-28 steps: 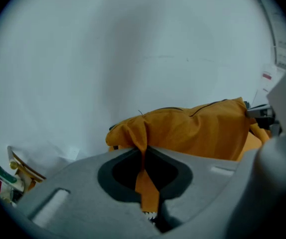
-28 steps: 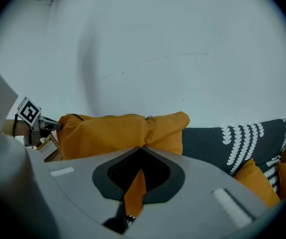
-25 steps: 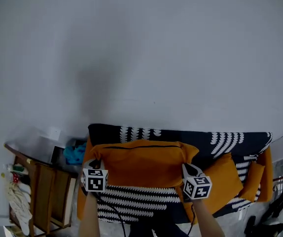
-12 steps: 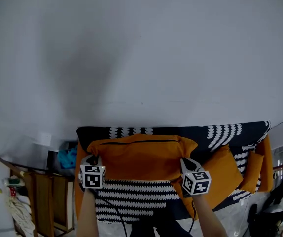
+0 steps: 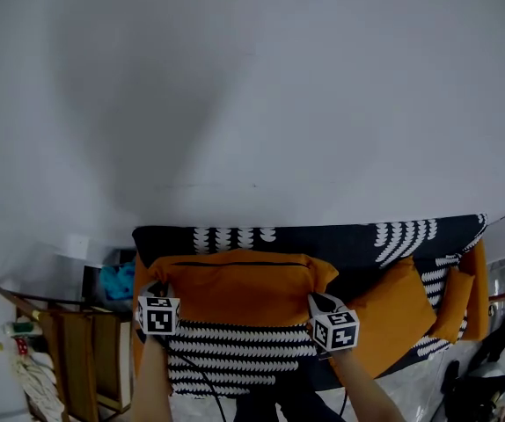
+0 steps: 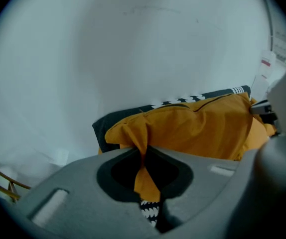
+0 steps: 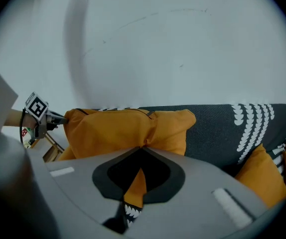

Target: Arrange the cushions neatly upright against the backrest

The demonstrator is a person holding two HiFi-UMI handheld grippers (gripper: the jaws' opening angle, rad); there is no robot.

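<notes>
A big orange cushion (image 5: 235, 287) stands upright and stretched wide against the dark backrest (image 5: 349, 240) of a sofa with a white pattern. My left gripper (image 5: 157, 299) is shut on the cushion's lower left corner, my right gripper (image 5: 323, 310) on its lower right corner. In the left gripper view a pinched fold of the cushion (image 6: 193, 128) runs between the jaws of the left gripper (image 6: 144, 156). The right gripper view shows the same: the cushion (image 7: 118, 128) has its corner fabric clamped in the right gripper (image 7: 142, 151). Each gripper hides the clamped corner in the head view.
Two smaller orange cushions (image 5: 393, 310) (image 5: 453, 301) lean at the sofa's right end. A wooden side table (image 5: 68, 350) stands left of the sofa, with something blue (image 5: 116, 281) behind it. The patterned seat (image 5: 235, 354) lies in front of the cushion; a plain pale wall rises behind the sofa.
Both grippers have come down with the big cushion. It now sits lower against the backrest, and more of the dark backrest shows above its top edge.
</notes>
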